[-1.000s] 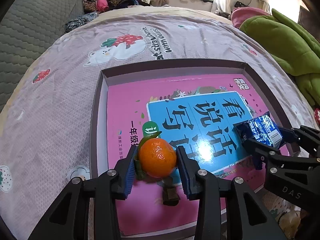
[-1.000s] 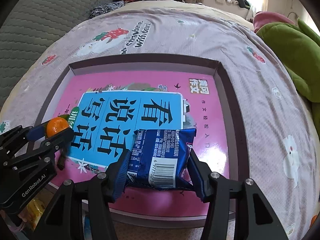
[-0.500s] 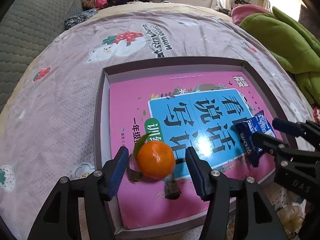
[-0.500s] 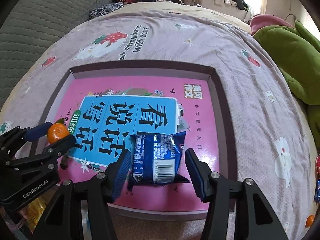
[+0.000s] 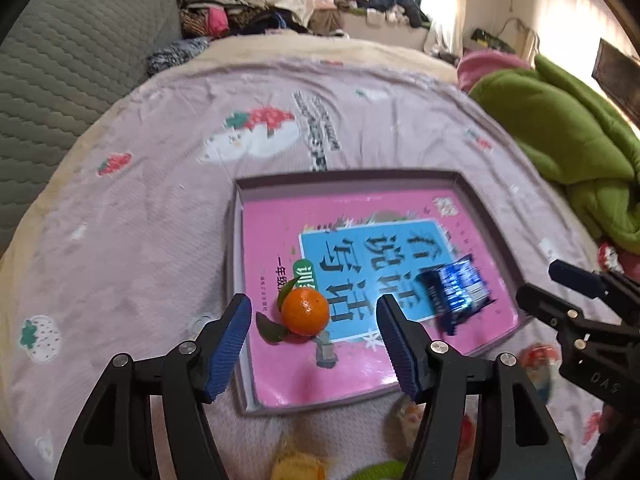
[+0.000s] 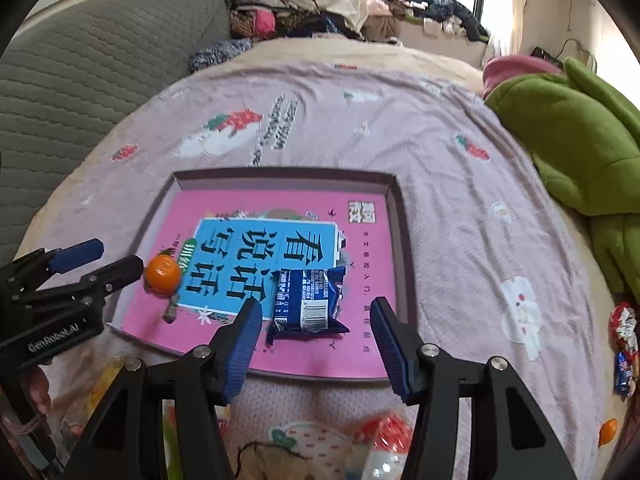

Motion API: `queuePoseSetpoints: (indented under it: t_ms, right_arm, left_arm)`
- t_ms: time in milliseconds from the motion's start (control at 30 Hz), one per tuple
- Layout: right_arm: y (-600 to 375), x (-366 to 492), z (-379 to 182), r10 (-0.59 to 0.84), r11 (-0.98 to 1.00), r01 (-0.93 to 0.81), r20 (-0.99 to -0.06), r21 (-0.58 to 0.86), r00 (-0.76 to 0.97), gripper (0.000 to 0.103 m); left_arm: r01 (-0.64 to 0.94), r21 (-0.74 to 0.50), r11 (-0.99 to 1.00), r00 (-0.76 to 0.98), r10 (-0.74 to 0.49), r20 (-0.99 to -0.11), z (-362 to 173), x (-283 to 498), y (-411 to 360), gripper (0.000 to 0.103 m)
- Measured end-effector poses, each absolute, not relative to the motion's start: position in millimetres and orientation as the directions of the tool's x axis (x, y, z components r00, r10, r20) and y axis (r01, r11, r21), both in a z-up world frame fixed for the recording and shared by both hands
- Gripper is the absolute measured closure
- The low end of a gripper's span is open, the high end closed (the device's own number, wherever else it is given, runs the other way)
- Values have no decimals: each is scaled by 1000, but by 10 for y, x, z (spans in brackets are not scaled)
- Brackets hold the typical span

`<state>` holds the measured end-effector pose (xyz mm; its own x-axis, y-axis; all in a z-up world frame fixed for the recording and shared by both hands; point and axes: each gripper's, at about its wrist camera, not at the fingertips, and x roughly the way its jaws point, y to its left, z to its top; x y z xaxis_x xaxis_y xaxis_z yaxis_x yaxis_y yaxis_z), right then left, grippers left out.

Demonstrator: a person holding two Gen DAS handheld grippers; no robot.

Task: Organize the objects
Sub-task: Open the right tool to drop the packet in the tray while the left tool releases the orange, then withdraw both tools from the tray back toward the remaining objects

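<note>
An orange tangerine with green leaves lies on the pink book inside a shallow dark tray on the bed. My left gripper is open and empty, pulled back just short of the tangerine. A blue snack packet lies on the book near the tray's front edge. My right gripper is open and empty, just behind the packet. The tangerine and the left gripper also show in the right wrist view, and the packet in the left wrist view.
Loose snack packets and sweets lie on the bedspread in front of the tray and at the right. A small tangerine sits at the far right. A green blanket is heaped on the right, a grey headboard on the left.
Both grippers opened and let go: the tangerine and the blue packet now rest on the book. Both grippers have drawn back from the tray toward the bed's near edge.
</note>
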<state>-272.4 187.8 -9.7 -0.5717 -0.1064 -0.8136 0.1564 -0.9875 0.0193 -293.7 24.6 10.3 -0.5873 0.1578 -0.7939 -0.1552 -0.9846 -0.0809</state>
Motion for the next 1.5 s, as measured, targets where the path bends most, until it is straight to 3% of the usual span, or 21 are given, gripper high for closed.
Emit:
queuePoseSetpoints:
  t_ms: [700,1500]
  right_arm:
    - [2031,-1716,906,-152,-981,193,-688,18,-710,45]
    - [2027,-918,874,-178,-972,236,-677,6,-714,45]
  left_arm:
    - [-162,-77,-984,-725,171,-667,982,-1742,108,35]
    - [-185,-69,-980,-674,178,-717,457,-885,165,35]
